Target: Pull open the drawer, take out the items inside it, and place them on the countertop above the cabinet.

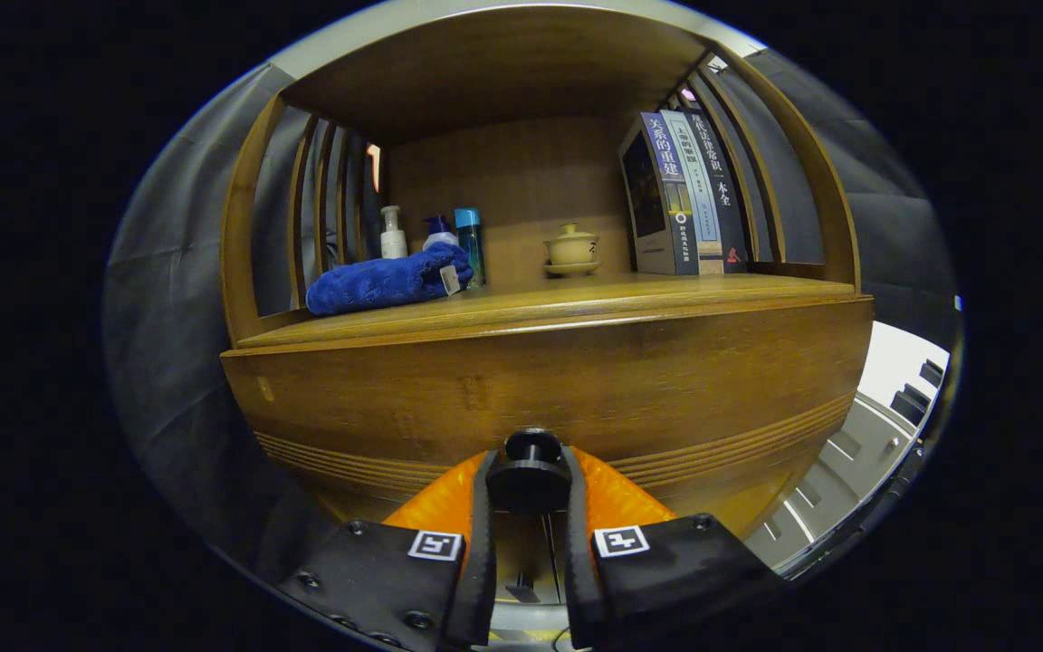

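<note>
Hand-held gripper held level against the drawer front, both fingers clamped on its round black knob. On the table above: one blue towel, three bottles, one lidded cup on a saucer, three upright books.

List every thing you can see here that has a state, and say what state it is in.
Claw: shut on the drawer knob.
Drawer knob: gripped between both fingers.
Drawer: front looks closed.
Blue towel: bunched on the countertop.
Lidded cup: lid on.
Books: upright, leaning.
Bottles: upright, capped.
</note>
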